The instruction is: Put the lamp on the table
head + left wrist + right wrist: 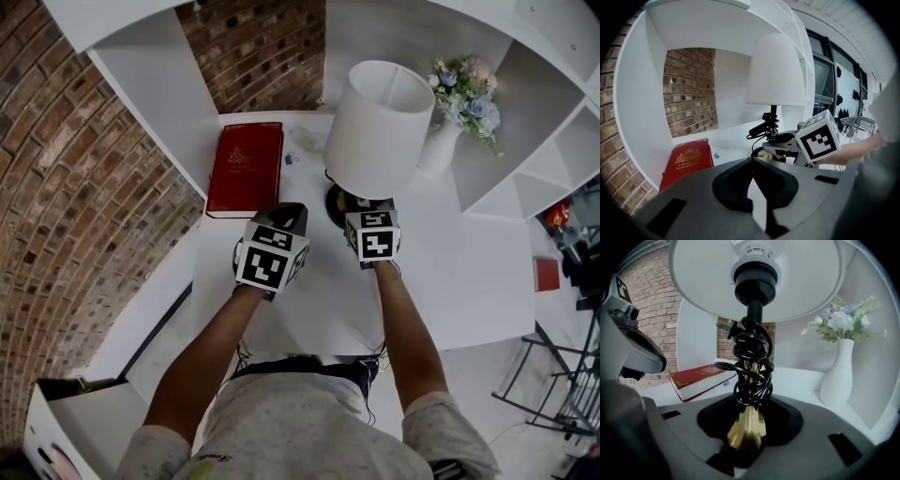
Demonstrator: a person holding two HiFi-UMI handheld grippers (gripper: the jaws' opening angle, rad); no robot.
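Lamp point(380, 127) was down on the desk point(469, 277), we figured; right tool point(368, 210) gaped round its stem point(748, 425), left tool point(753, 163) closed empty; just backing off remained.

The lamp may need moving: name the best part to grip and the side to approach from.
Probably the brass stem of the lamp, low, beneath the coiled cord, approaching level from the near side. The wide shade overhangs it; the cord bulks the upper stem.
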